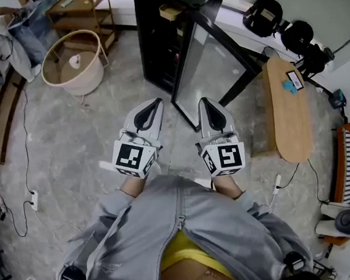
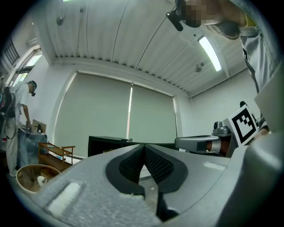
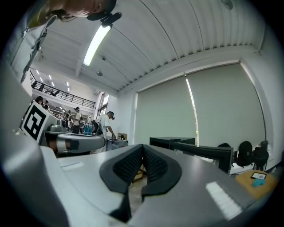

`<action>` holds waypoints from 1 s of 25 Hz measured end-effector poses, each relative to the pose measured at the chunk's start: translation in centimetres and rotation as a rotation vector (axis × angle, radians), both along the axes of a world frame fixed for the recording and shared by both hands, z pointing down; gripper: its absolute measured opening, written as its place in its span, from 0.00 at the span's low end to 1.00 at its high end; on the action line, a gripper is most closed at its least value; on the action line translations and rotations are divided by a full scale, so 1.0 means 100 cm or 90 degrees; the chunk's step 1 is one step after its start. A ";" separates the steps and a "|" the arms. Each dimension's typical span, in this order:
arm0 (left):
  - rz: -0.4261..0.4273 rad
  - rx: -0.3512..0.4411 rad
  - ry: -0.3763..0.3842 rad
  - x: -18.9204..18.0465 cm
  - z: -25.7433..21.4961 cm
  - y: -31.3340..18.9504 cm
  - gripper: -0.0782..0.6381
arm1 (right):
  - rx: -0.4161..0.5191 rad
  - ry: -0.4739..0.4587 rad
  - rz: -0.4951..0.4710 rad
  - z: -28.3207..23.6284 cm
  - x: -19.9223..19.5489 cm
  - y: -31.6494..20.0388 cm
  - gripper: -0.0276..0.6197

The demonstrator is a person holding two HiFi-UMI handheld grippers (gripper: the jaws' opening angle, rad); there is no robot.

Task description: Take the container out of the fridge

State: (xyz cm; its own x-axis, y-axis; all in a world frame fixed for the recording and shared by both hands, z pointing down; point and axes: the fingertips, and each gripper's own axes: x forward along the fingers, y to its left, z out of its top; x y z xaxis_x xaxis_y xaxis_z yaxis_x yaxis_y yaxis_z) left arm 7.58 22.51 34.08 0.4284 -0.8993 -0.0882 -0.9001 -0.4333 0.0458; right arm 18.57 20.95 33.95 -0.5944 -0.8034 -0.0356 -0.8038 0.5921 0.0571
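A black fridge [image 1: 163, 38] stands ahead with its glass door [image 1: 209, 64] swung open toward me. On a shelf inside sits a pale yellowish container [image 1: 171, 11], only partly visible. I hold both grippers side by side in front of my chest, pointing at the fridge. The left gripper [image 1: 152, 102] is shut with nothing in it, its pads meeting at the tip [image 2: 144, 147]. My right gripper [image 1: 205, 101] is shut and empty too [image 3: 143, 147]. Both tips are well short of the fridge. The fridge shows as a dark box [image 2: 111, 142] in the left gripper view.
A round beige basket table [image 1: 72, 65] and a wooden shelf unit [image 1: 84, 12] stand left of the fridge. An oval wooden table [image 1: 290, 108] and black chairs [image 1: 281, 22] are on the right. A cable with a power strip [image 1: 33, 198] lies on the stone floor.
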 end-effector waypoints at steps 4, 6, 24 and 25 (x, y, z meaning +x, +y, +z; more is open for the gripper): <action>0.026 0.012 -0.006 -0.027 -0.002 -0.061 0.11 | 0.008 0.005 0.010 -0.004 -0.030 -0.058 0.04; 0.037 0.014 -0.010 -0.043 -0.003 -0.091 0.17 | 0.007 0.005 0.017 -0.005 -0.046 -0.087 0.04; 0.111 -0.038 0.026 -0.121 0.024 -0.236 0.38 | -0.031 0.015 0.091 0.012 -0.115 -0.213 0.04; 0.112 -0.040 0.031 -0.122 0.025 -0.240 0.38 | -0.030 0.017 0.092 0.011 -0.115 -0.216 0.04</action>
State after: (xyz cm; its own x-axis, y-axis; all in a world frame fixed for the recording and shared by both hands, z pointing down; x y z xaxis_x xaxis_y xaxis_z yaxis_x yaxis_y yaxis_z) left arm -4.57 -1.51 36.61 0.5767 -0.8148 -0.0588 -0.8063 -0.5793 0.1191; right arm 7.04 -0.64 35.09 -0.4728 -0.8810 0.0189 -0.8794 0.4731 0.0540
